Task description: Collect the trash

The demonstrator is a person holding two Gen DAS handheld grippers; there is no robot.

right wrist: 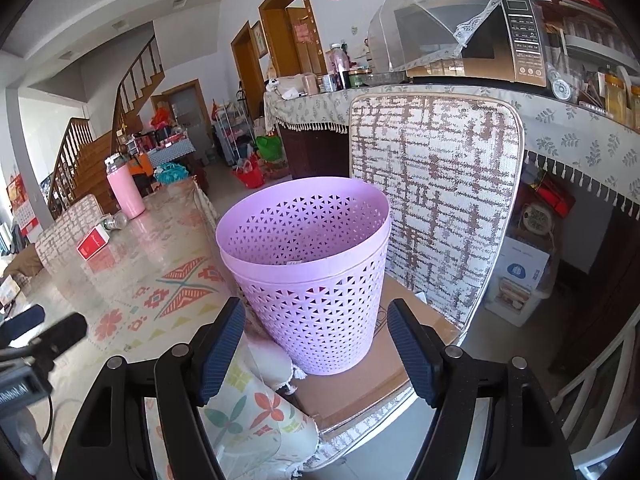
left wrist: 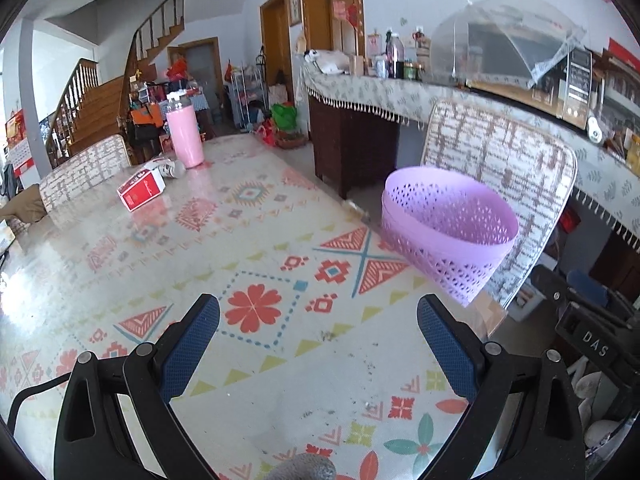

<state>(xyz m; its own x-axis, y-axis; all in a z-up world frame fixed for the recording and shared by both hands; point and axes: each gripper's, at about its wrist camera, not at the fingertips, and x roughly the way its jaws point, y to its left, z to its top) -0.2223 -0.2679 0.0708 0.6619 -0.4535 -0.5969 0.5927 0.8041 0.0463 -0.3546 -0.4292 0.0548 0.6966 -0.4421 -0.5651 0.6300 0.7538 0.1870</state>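
Note:
A lilac perforated waste basket (right wrist: 312, 280) stands upright on a cardboard sheet (right wrist: 360, 384) on a chair seat beside the table. My right gripper (right wrist: 316, 314) is open just in front of it; the basket's lower part shows between the blue pads (right wrist: 222, 352), with small gaps on both sides. My left gripper (left wrist: 318, 312) is open and holds nothing, low over the patterned tablecloth (left wrist: 256, 240). At the table's far end lie a red carton (left wrist: 141, 191) and a crushed clear bottle (left wrist: 172, 169). The basket (left wrist: 448, 232) shows to the right in the left wrist view.
A pink tumbler (left wrist: 184, 136) stands upright behind the bottle. The chair's patterned backrest (right wrist: 436, 208) rises right behind the basket. A second chair (left wrist: 84, 172) sits at the table's far left. A sideboard with a microwave (right wrist: 480, 52) and mesh food cover runs behind.

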